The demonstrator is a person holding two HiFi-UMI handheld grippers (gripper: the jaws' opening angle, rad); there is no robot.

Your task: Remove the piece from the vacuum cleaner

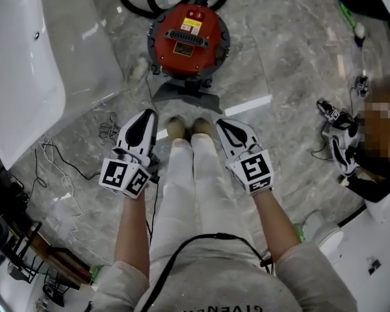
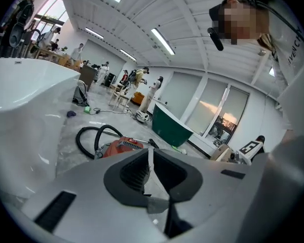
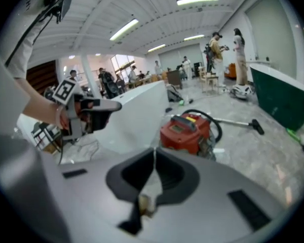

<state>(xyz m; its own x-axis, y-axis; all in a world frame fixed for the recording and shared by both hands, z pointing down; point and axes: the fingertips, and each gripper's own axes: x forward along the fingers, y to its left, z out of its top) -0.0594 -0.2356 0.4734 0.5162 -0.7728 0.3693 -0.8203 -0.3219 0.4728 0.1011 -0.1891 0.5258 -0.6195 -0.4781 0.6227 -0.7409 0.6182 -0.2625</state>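
Trouble is brewing: left hand-held gripper (image 1: 146,114) and right hand-held gripper (image 1: 222,123) are both hanging clenched and empty, well short of the red vacuum cleaner (image 1: 188,41) sitting on the floor (image 1: 279,77) ahead, so reaching in without opening is risking nudging it away rather than gripping its piece.

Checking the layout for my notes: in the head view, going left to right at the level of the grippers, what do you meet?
White bathtub → left gripper, shut → the person's shoes → right gripper, shut → black-and-white gear lying on the floor.
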